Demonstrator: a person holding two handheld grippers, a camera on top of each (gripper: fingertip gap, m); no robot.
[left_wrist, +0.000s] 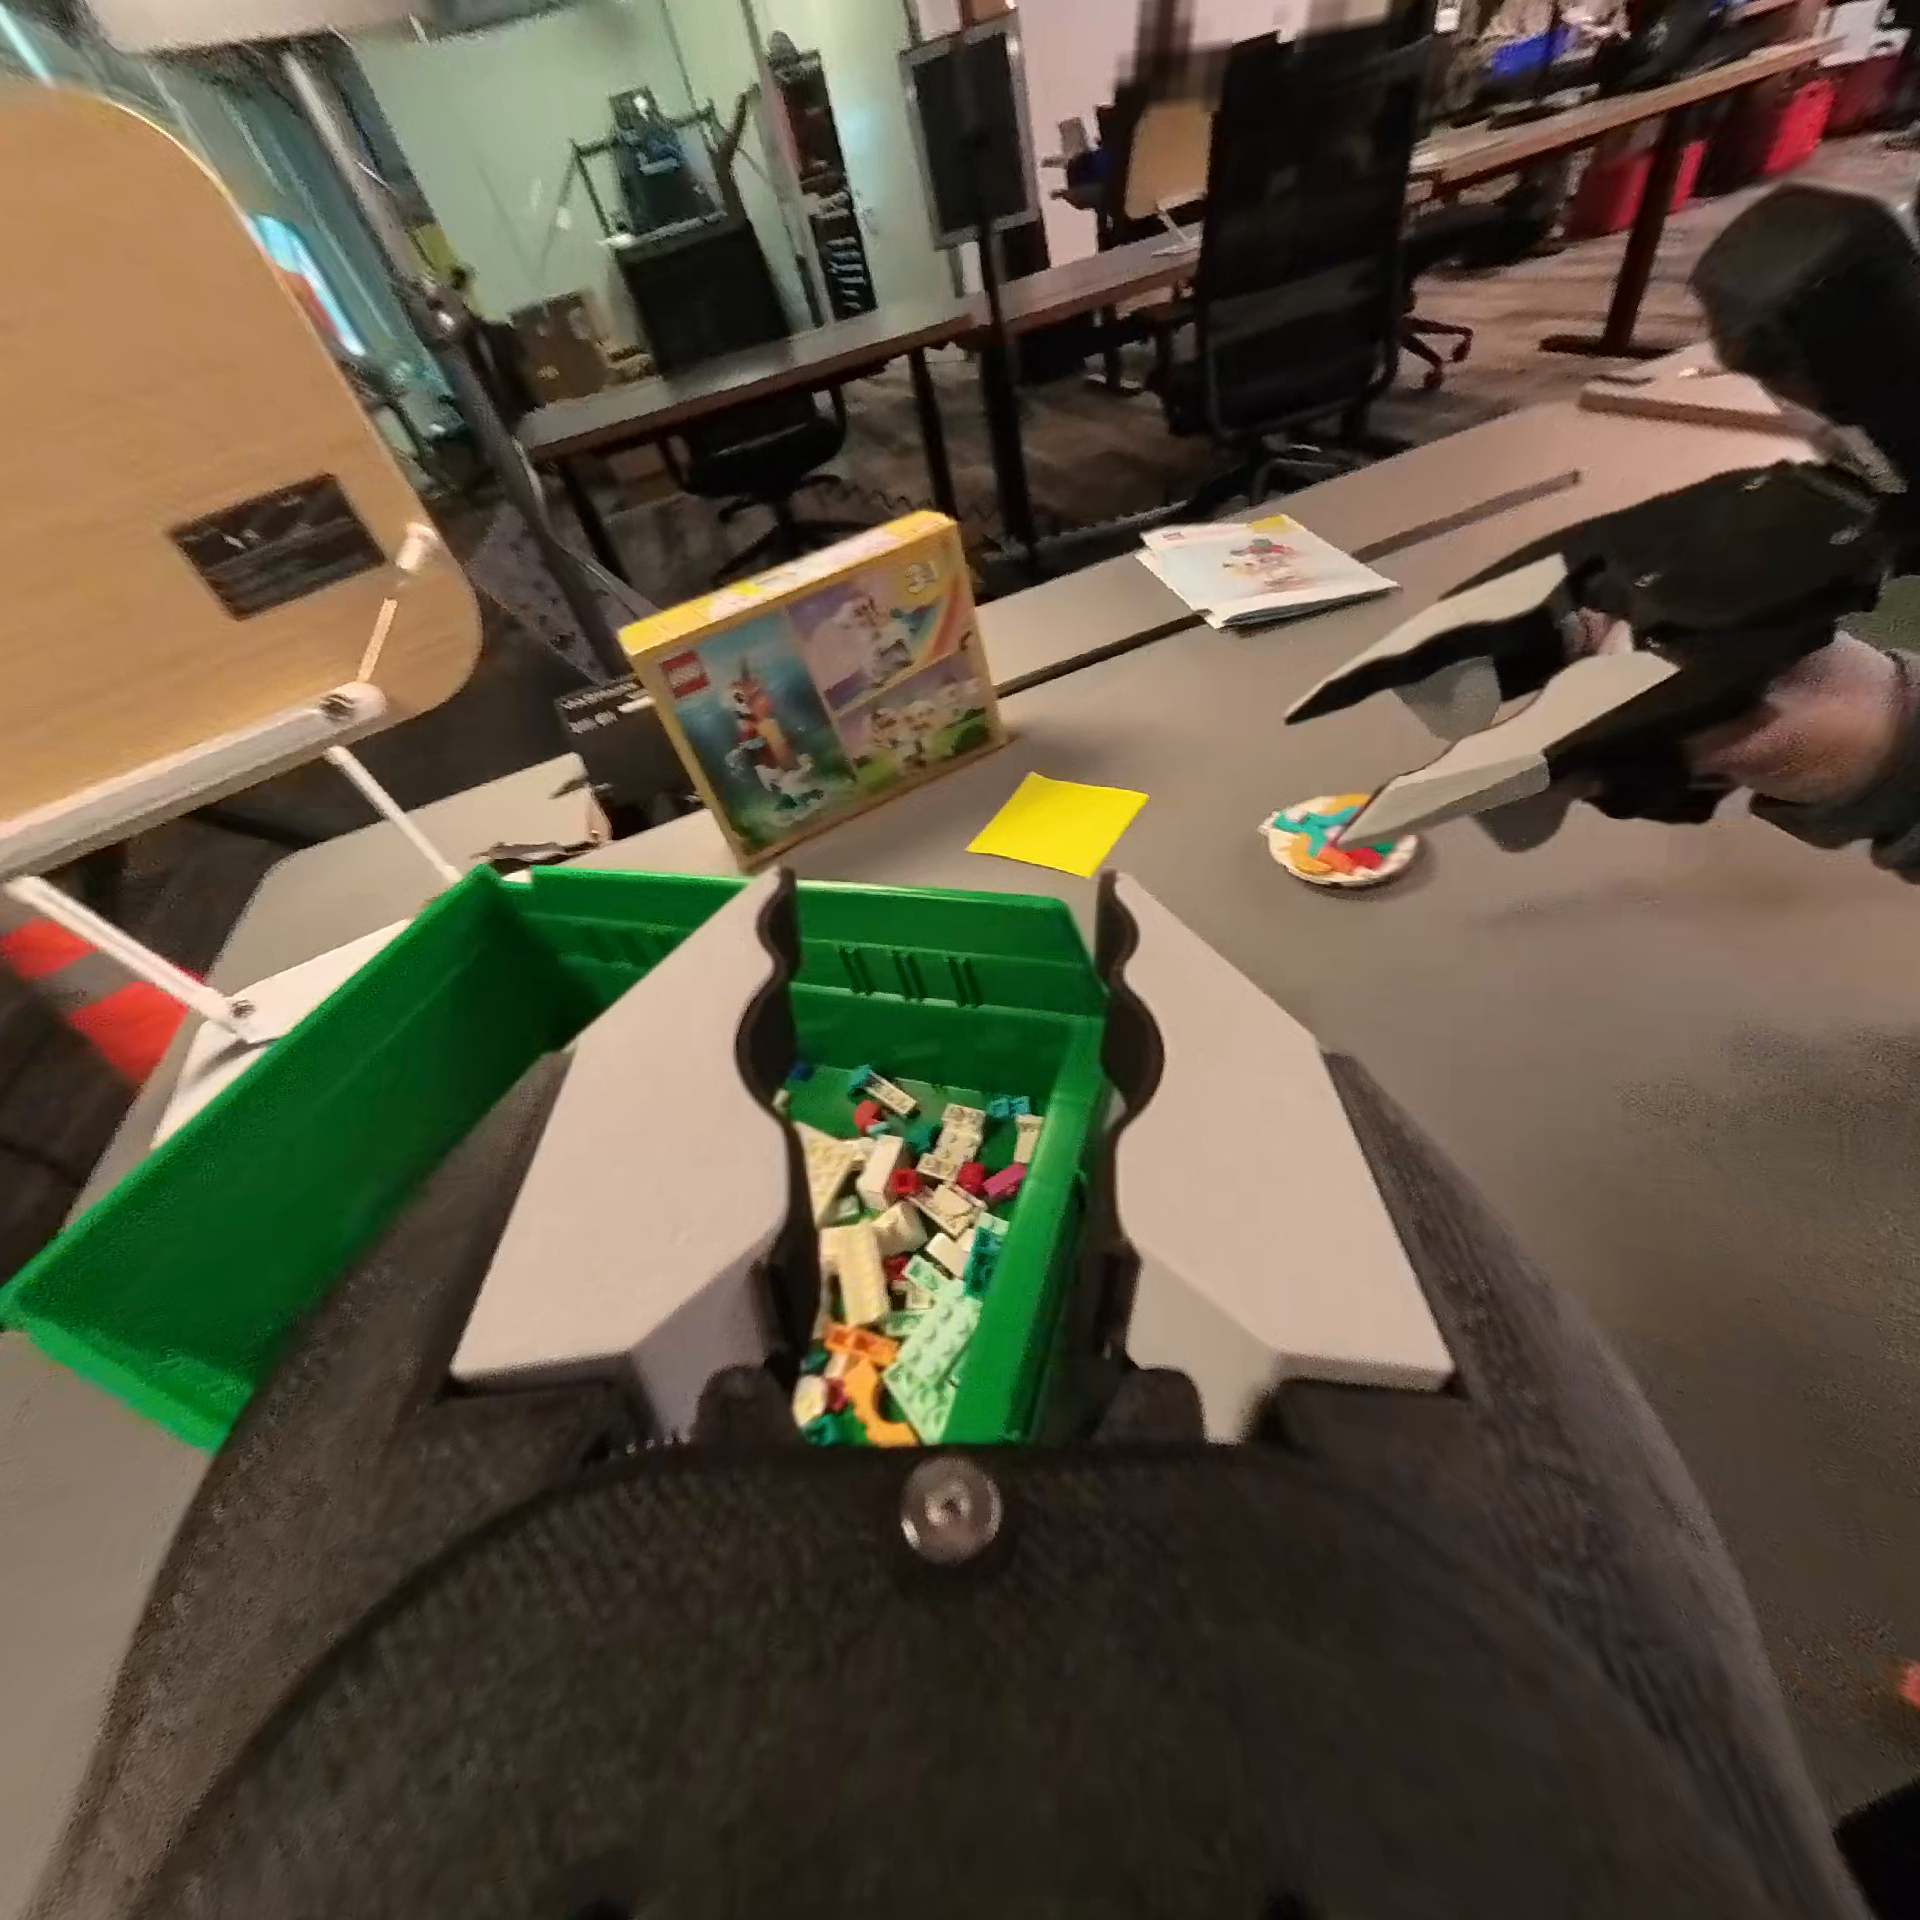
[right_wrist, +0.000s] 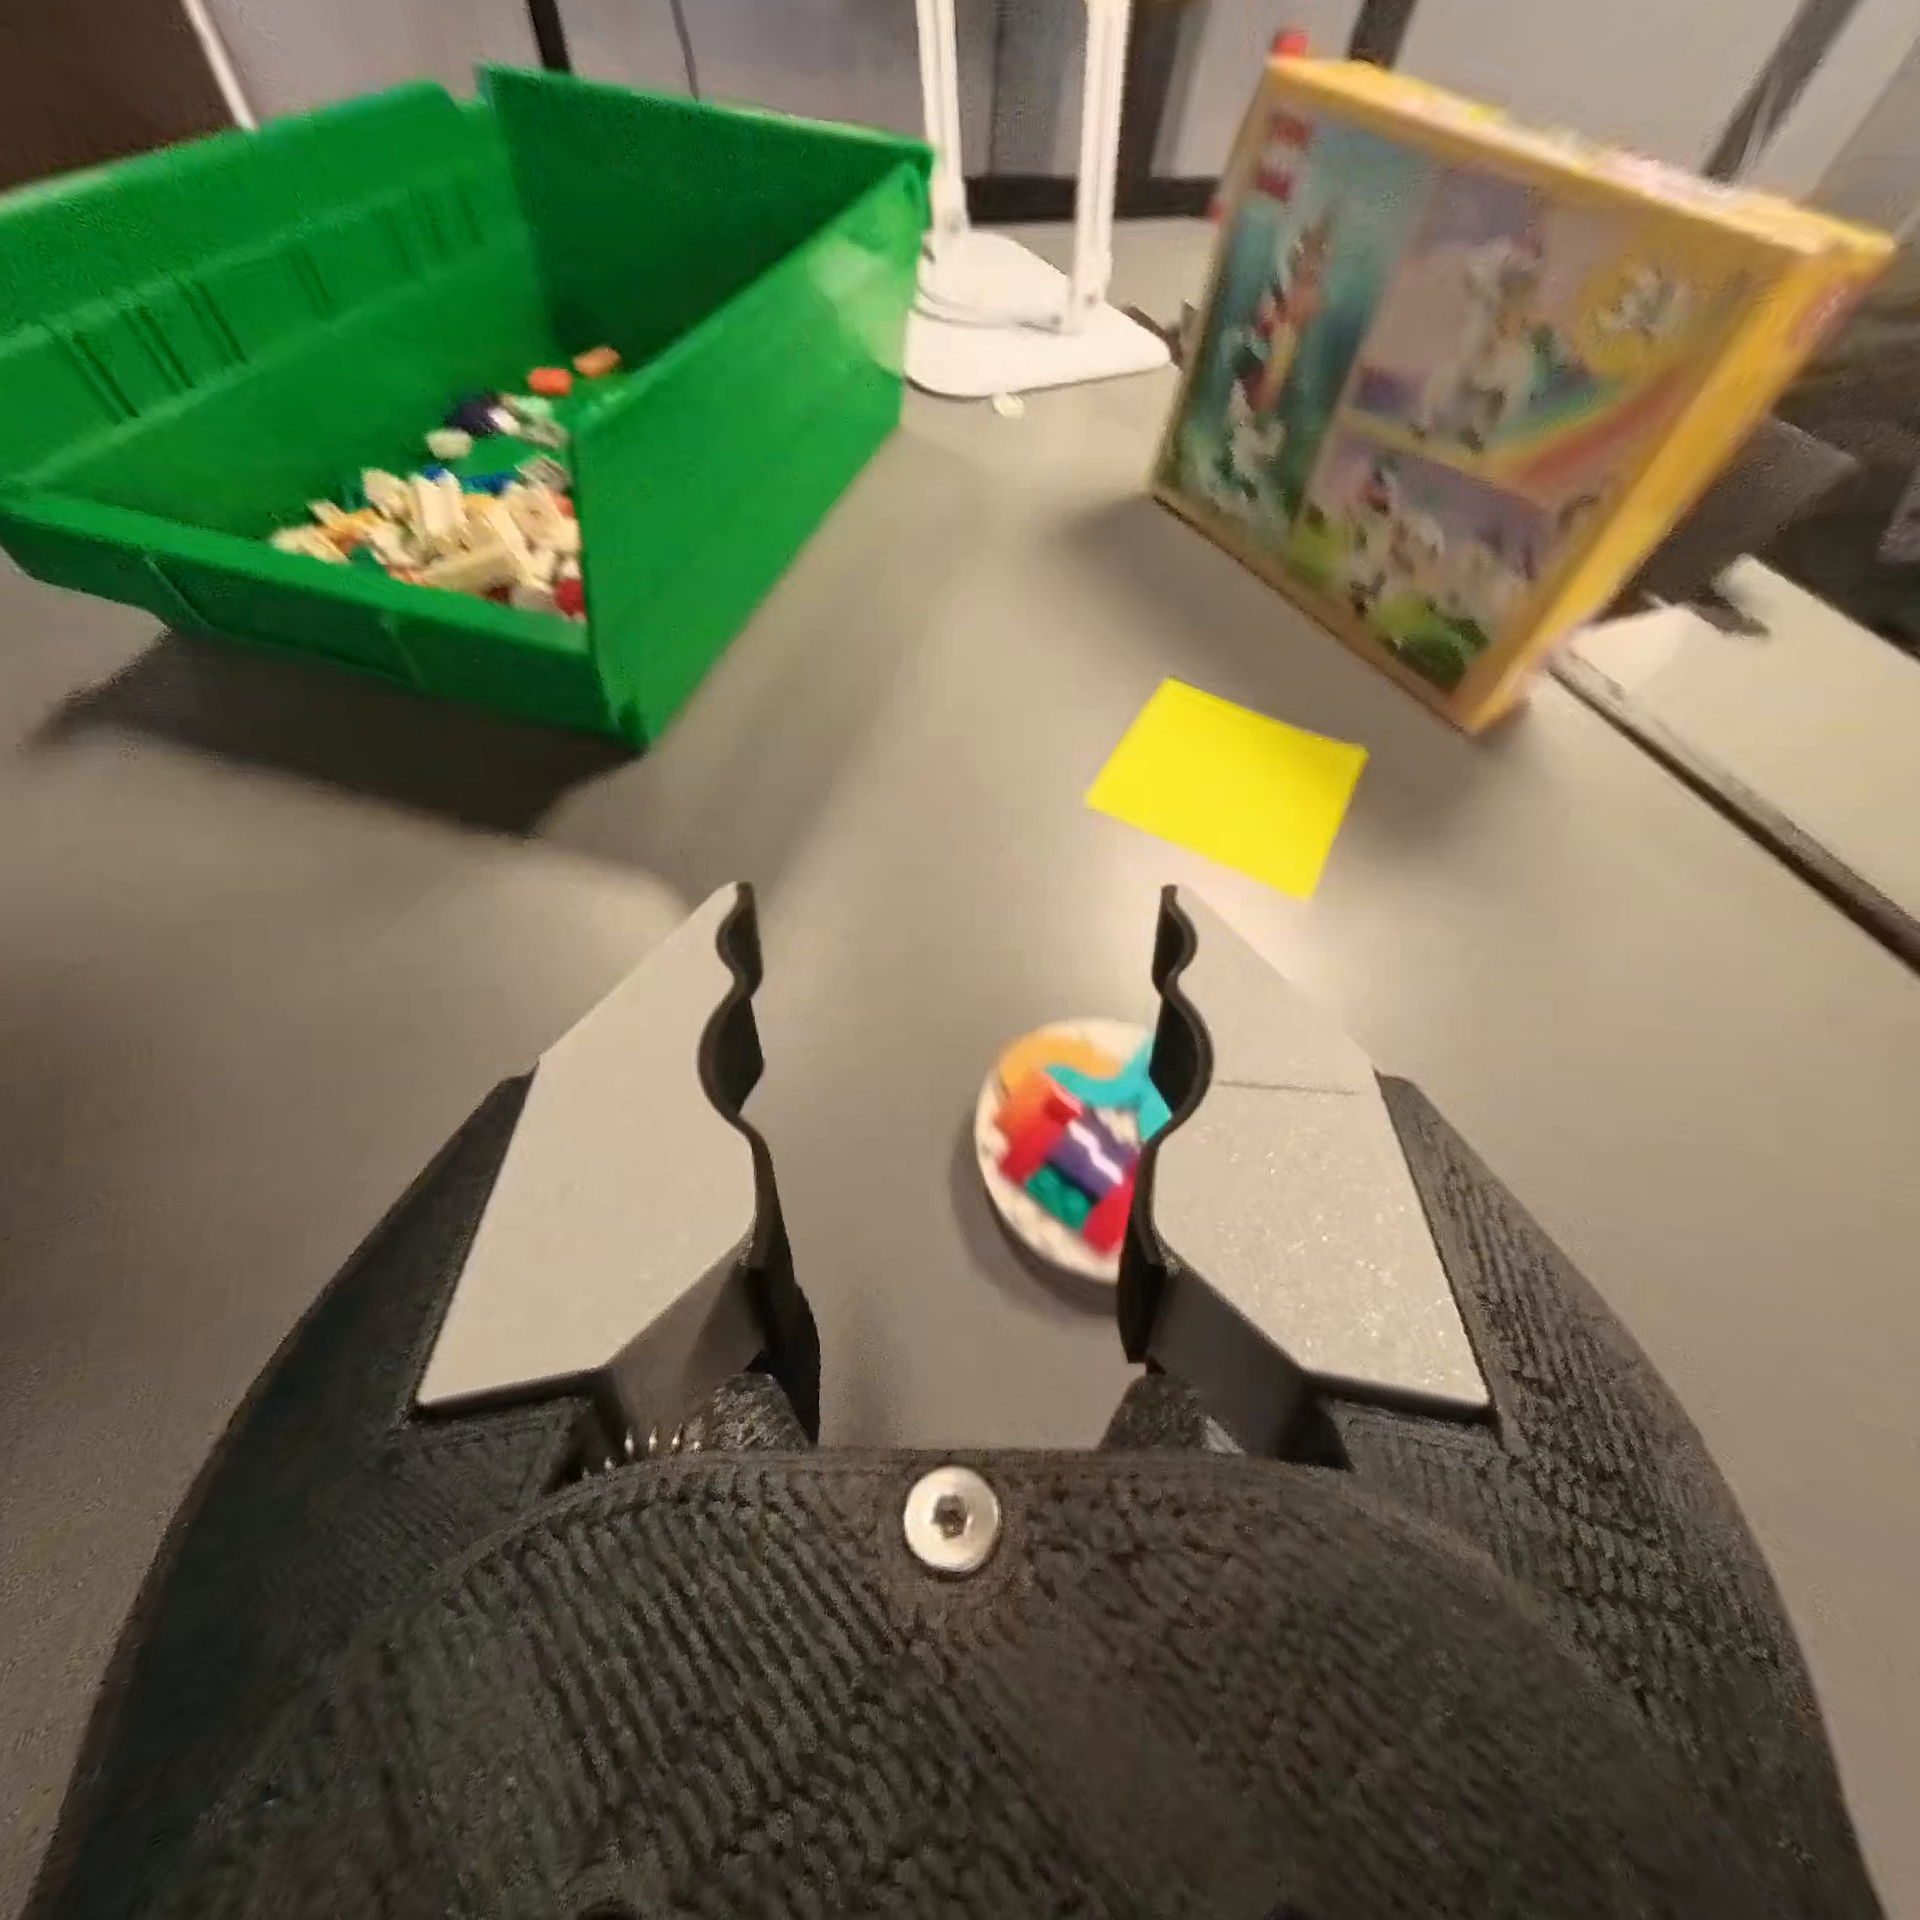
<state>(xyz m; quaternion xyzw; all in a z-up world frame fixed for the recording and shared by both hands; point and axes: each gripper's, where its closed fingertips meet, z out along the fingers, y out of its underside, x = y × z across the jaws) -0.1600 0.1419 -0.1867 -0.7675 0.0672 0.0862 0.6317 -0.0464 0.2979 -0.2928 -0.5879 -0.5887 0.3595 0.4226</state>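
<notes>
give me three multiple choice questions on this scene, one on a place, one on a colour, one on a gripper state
1. Where are the loose bricks?
A. in the green bin
B. on the yellow paper
C. on the toy box

2. What colour is the flat paper square on the table?
A. red
B. yellow
C. white

3. How does the right gripper stand?
A. shut on a brick
B. shut, empty
C. open, over the small round plate

Answers:
1 A, the bricks lie heaped on the bin floor.
2 B, it is plain yellow in both views.
3 C, its jaws stand apart with nothing between them.
</notes>
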